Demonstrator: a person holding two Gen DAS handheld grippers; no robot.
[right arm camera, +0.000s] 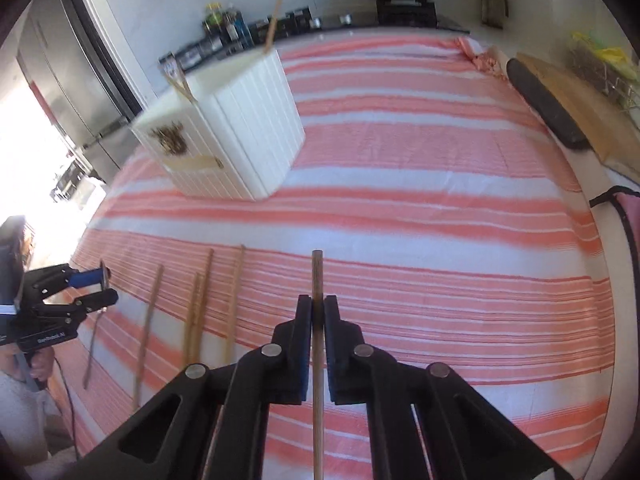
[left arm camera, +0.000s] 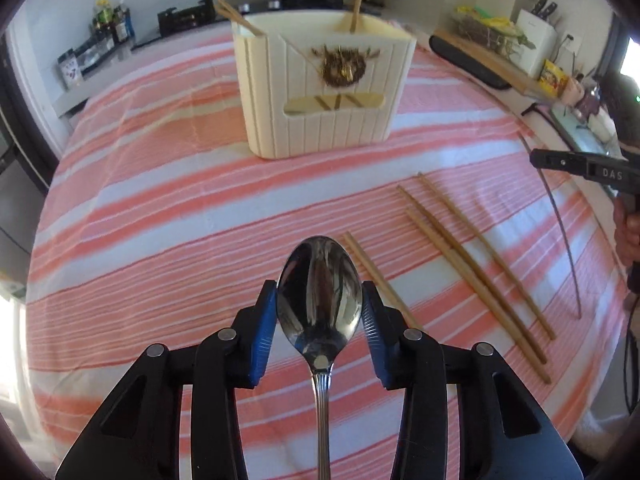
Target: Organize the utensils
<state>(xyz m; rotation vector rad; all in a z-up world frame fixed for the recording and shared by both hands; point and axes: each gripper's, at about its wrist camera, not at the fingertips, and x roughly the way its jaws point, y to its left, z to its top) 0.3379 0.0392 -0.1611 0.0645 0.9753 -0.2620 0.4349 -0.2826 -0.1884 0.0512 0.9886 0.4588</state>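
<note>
**Spoon in One Claw, Chopstick in the Other**

The left claw is closed on a shiny metal spoon. Its blue pads press on both sides of the spoon's bowl, and the handle hangs down between the black arms. The spoon sits straight in the grip, so it will probably not swing on the way to the box.

At 12 o'clock from the spoon stands the cream utensil holder. It is upright on the striped pink tablecloth that covers the table. A few chopsticks already poke out of its top, at 11 o'clock and 1 o'clock. That is likely where everything should end up. It is well apart from both claws.

At 3 o'clock from the spoon, four wooden chopsticks lie flat on the cloth, near each other. They wait for their turn.

The right claw is closed tight on one wooden chopstick. The stick runs straight up between the two pads, with its tip sticking out toward 12 o'clock. Held in line with the claw like this, it should be easy to aim into the holder's open top. In the right wrist view the holder sits at 10 o'clock, and the loose chopsticks lie at 9 o'clock.

Both claws have something to carry, so I think the next job is to bring them to the holder.
</note>
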